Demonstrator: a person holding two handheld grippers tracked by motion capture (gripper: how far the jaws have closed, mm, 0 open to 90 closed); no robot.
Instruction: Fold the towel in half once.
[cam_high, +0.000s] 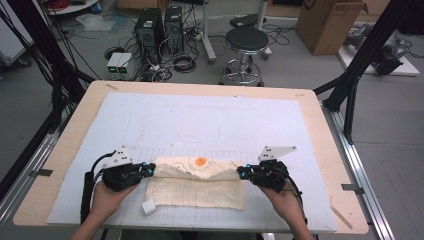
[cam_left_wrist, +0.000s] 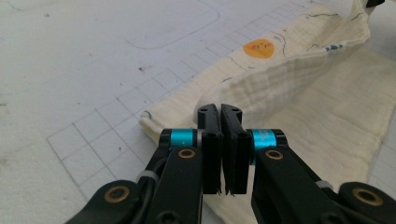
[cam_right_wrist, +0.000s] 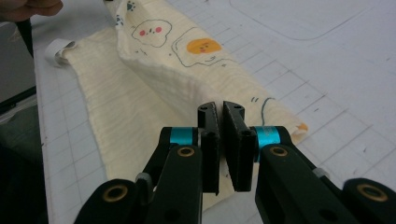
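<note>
Where cloth (cam_high: 197, 181) folds, white tag (cam_high: 148, 206) beside.

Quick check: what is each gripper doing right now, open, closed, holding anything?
Left gripper: closed, pinching the lifted fold of the cream cloth at its left end.
Right gripper: closed, pinching the same fold at its right end.

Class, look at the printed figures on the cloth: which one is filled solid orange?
The round orange face near the cloth's top fold; the neighbouring cloud-shaped figure is white with pink cheeks.
</note>
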